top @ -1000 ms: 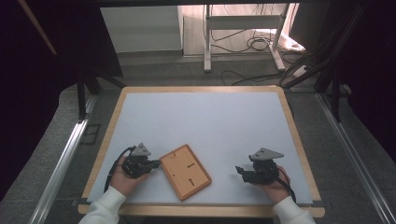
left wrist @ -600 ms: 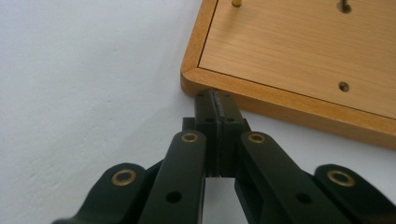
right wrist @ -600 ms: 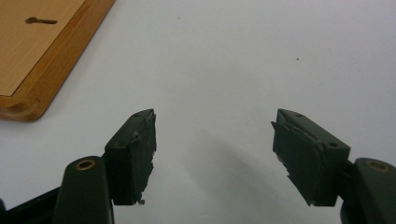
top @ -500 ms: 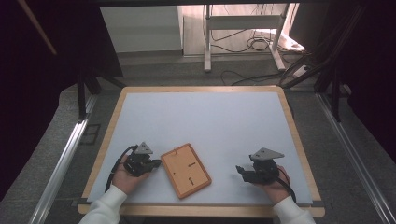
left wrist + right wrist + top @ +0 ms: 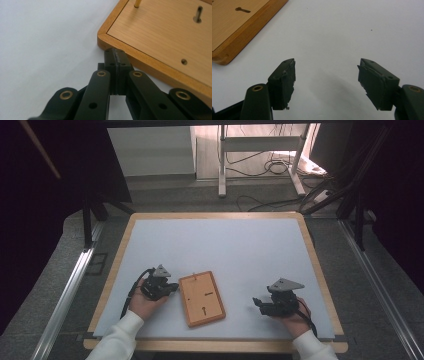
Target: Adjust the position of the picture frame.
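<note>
1. We see a wooden board point(image 5: 201, 298) lying flat on the white table point(image 5: 220, 250), toward the six o'clock edge and a little to the seven o'clock side of the middle.
2. The board sits slightly turned, its long sides running roughly from twelve to six o'clock, with a raised rim around a paler panel.
3. A thin brass pin point(image 5: 137, 3) stands upright near the board's twelve o'clock end; a keyhole slot point(image 5: 198, 14) and a small round hole point(image 5: 184, 61) also mark the panel.
4. Our left gripper point(image 5: 170, 289) rests at the board's nine o'clock side, held in the left hand point(image 5: 145, 301).
5. In the left gripper view, that gripper's jaws are pressed together with nothing between them, and their tips point(image 5: 115, 53) meet the board's rim close to a rounded corner.
6. Our right gripper point(image 5: 259, 304) sits at the board's three o'clock side, well apart from it, held in the right hand point(image 5: 292, 317).
7. In the right gripper view, its jaws stand wide apart with bare table between them; the pads point(image 5: 284, 83) look worn and ragged at the edges.
8. A corner of the board point(image 5: 239, 27) shows at ten o'clock in that view, clear of the jaws.
9. White sleeves point(image 5: 117, 342) come in from the six o'clock edge.
</note>
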`<action>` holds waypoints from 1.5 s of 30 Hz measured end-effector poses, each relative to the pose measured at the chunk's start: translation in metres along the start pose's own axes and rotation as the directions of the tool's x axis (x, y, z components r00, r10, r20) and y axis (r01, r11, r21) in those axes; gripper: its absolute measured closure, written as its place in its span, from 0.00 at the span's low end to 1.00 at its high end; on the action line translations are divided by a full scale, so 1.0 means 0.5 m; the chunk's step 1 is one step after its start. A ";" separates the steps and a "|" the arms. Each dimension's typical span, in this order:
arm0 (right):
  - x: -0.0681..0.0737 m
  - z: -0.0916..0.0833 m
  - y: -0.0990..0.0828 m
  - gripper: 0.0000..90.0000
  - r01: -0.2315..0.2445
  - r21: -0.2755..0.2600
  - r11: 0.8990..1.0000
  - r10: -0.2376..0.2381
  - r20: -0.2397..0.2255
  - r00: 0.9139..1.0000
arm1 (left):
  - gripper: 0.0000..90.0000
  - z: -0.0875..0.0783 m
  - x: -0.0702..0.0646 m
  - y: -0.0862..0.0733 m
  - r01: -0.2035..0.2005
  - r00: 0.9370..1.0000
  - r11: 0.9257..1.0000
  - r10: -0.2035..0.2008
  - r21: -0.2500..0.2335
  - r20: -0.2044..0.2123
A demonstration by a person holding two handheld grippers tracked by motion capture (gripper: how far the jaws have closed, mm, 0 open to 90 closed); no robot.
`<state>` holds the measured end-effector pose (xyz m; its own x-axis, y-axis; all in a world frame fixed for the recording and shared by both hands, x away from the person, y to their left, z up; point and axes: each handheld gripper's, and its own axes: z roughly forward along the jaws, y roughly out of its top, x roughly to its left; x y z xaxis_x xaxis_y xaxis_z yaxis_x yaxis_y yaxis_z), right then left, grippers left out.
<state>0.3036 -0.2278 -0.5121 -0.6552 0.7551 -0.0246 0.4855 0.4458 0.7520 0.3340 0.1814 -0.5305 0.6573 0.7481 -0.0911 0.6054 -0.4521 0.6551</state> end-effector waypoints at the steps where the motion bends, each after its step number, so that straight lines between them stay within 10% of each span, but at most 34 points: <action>1: 0.000 0.000 0.000 0.34 0.001 0.000 1.000 -0.001 0.000 1.000 | 1.00 0.003 0.000 0.004 -0.002 1.000 1.000 0.002 0.001 -0.001; 19: 0.000 0.000 0.000 0.34 0.004 0.001 1.000 -0.004 0.002 1.000 | 1.00 0.036 0.002 0.061 -0.024 1.000 0.999 0.024 -0.032 -0.005; 45: -0.003 -0.006 0.000 0.34 -0.001 -0.010 1.000 0.001 0.013 1.000 | 1.00 0.032 0.000 0.046 -0.026 0.999 0.999 0.027 -0.043 0.022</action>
<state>0.3028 -0.2302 -0.5100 -0.6467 0.7621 -0.0324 0.4807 0.4401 0.7585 0.3550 0.1637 -0.5275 0.6831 0.7248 -0.0895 0.5682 -0.4504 0.6887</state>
